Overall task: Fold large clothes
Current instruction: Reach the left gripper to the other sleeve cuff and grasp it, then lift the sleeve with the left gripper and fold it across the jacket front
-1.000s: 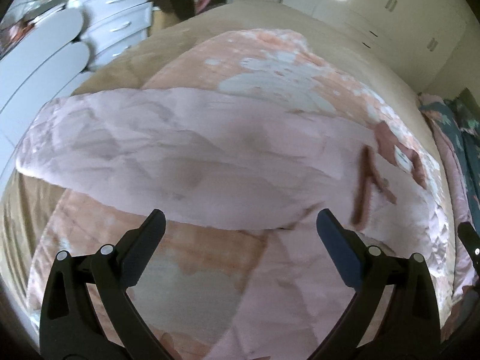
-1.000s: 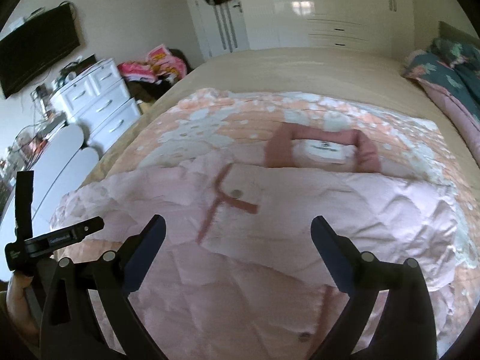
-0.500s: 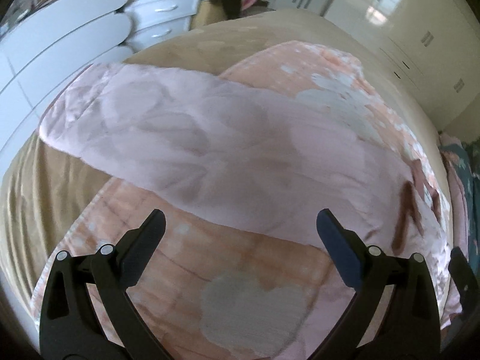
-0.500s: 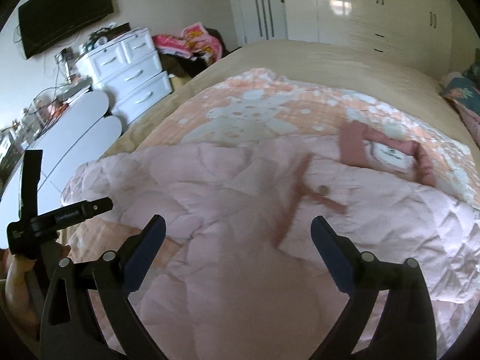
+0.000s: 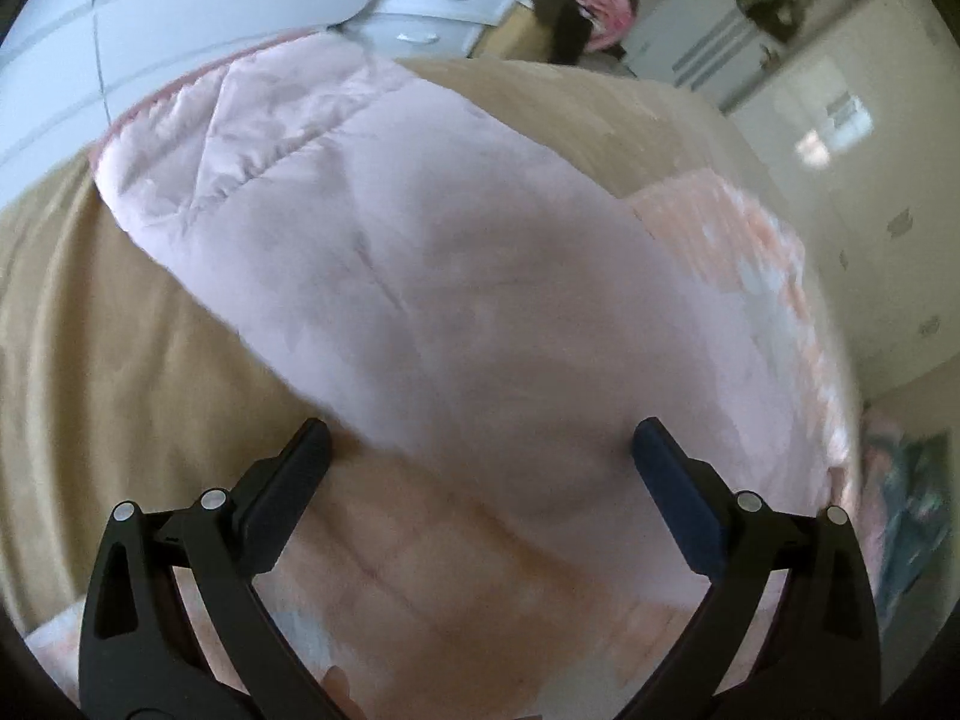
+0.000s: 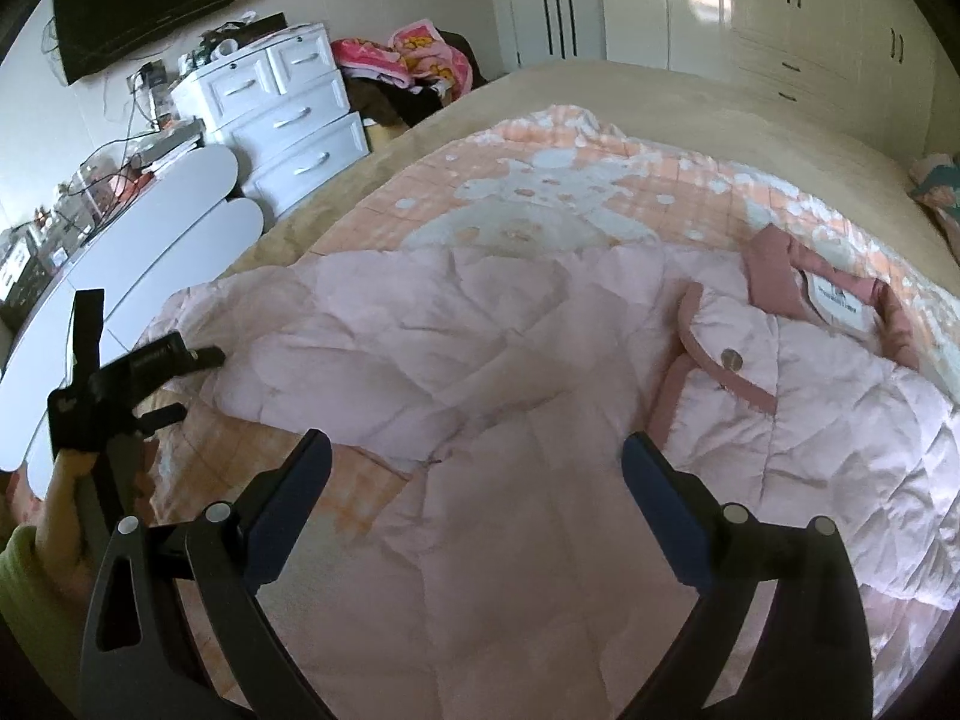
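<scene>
Bedroom, and our pink quilted jacket (image 6: 540, 360) lies spread on the bed's peach blanket (image 6: 540, 180). We hover our left gripper (image 5: 480, 450) and right gripper (image 6: 474, 450) above it, both spread wide, empty.

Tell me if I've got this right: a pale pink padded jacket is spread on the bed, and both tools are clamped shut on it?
Not quite. The pale pink padded jacket is spread on the bed, but neither tool grips it. The right wrist view shows the right tool wide open above the fabric, and the left wrist view shows the left tool open too.
</scene>
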`<act>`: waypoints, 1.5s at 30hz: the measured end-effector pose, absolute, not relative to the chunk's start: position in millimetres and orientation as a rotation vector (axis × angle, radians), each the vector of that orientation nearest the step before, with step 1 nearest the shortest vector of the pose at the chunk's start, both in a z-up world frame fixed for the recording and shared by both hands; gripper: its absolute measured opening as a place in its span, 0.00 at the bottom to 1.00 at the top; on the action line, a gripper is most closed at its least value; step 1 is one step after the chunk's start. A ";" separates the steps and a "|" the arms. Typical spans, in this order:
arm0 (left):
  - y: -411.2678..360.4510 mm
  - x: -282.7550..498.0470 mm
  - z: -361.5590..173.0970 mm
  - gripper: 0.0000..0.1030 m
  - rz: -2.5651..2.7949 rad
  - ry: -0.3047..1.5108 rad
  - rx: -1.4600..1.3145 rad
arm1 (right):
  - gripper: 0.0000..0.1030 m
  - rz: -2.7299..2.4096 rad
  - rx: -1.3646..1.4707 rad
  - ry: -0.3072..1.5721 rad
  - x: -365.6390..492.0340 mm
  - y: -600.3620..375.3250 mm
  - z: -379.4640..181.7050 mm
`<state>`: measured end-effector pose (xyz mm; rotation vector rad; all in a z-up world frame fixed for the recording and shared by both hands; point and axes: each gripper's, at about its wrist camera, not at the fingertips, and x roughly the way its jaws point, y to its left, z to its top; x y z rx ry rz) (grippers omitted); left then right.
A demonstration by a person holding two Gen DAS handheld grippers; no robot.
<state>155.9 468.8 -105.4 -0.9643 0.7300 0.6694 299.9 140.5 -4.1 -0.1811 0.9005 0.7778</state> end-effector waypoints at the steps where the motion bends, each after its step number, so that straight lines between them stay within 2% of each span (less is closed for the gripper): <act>1: 475.3 155.6 -107.0 0.92 0.679 0.717 -0.973 | 0.94 0.775 -0.167 0.914 302.5 137.2 -5.7; 7: 506.2 151.2 -107.9 0.91 0.745 0.641 -1.025 | 0.94 0.725 -0.146 0.925 313.2 112.5 -8.8; 9: 510.5 152.7 -106.4 0.83 0.767 0.651 -1.024 | 0.94 0.707 -0.135 0.928 318.4 104.3 -9.3; 12: 512.2 155.8 -98.6 0.58 0.783 0.644 -0.999 | 0.94 0.690 -0.119 0.929 323.8 91.9 -8.8; 14: 512.3 150.2 -91.8 0.33 0.771 0.614 -0.991 | 0.94 0.681 -0.108 0.927 325.3 85.7 -6.9; 16: 509.4 150.6 -81.0 0.20 0.740 0.600 -0.972 | 0.94 0.675 -0.099 0.925 326.1 79.7 -4.7; 17: 506.8 151.6 -74.4 0.17 0.732 0.601 -0.950 | 0.94 0.670 -0.096 0.923 325.8 77.4 -3.5; 24: 475.4 162.2 -2.8 0.13 0.639 0.523 -0.825 | 0.94 0.646 -0.040 0.901 325.8 44.5 14.1; 30: 421.2 186.2 73.5 0.11 0.536 0.456 -0.694 | 0.94 0.636 -0.012 0.845 321.9 12.8 43.8; 34: 383.9 204.3 103.8 0.11 0.480 0.437 -0.638 | 0.94 0.633 0.030 0.816 321.4 -12.1 59.0; 45: 285.6 241.8 131.4 0.10 0.375 0.458 -0.508 | 0.94 0.562 0.059 0.770 324.5 -81.6 73.0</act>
